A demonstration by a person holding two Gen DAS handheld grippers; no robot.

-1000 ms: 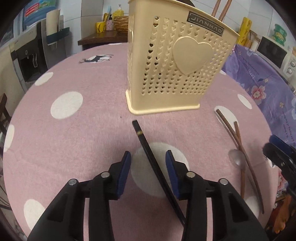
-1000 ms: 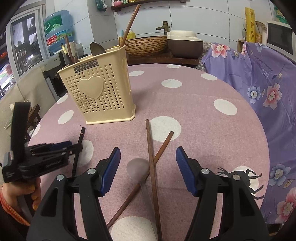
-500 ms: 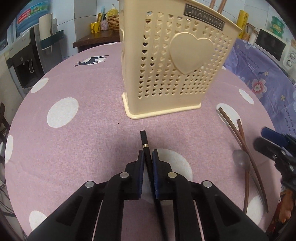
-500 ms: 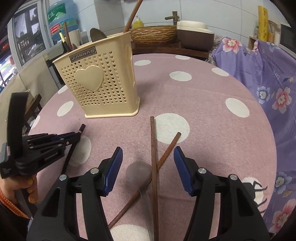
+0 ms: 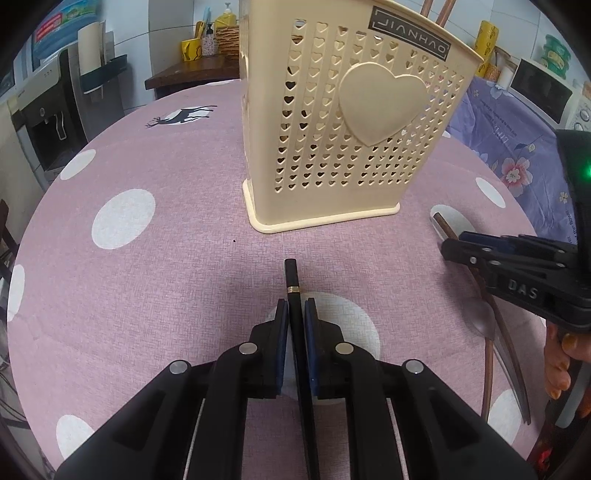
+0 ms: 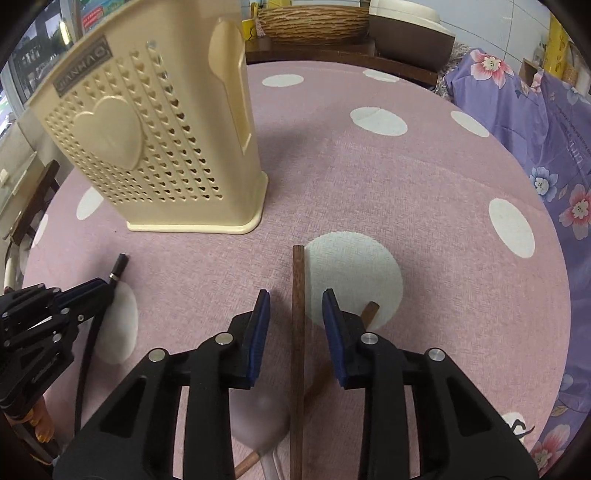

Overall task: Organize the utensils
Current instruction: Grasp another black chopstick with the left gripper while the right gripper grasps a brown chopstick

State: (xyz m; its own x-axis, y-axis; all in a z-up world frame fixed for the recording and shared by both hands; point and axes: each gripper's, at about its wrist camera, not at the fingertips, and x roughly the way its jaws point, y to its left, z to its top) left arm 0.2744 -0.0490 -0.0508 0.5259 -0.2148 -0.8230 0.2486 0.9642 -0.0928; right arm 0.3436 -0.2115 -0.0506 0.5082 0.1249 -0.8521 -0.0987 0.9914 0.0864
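My left gripper (image 5: pixel 296 308) is shut on a black chopstick (image 5: pixel 292 280) with a gold band, low over the pink dotted table (image 5: pixel 147 288). It also shows in the right wrist view (image 6: pixel 117 267). The cream perforated utensil holder (image 5: pixel 347 122) stands upright just beyond. My right gripper (image 6: pixel 295 306) is open with its pads either side of a brown wooden chopstick (image 6: pixel 297 295) lying on the table. A spoon (image 6: pixel 258 417) with a wooden handle lies crossed under that chopstick. Brown utensils stick out of the holder's top (image 5: pixel 436 11).
A purple floral cloth (image 6: pixel 535 122) covers furniture to the right of the table. A woven basket (image 6: pixel 314 18) and a box sit on a wooden counter behind. A water dispenser (image 5: pixel 48 114) stands to the left.
My left gripper closed on the black chopstick. My right gripper moved forward and down, and its jaws narrowed around the brown chopstick.
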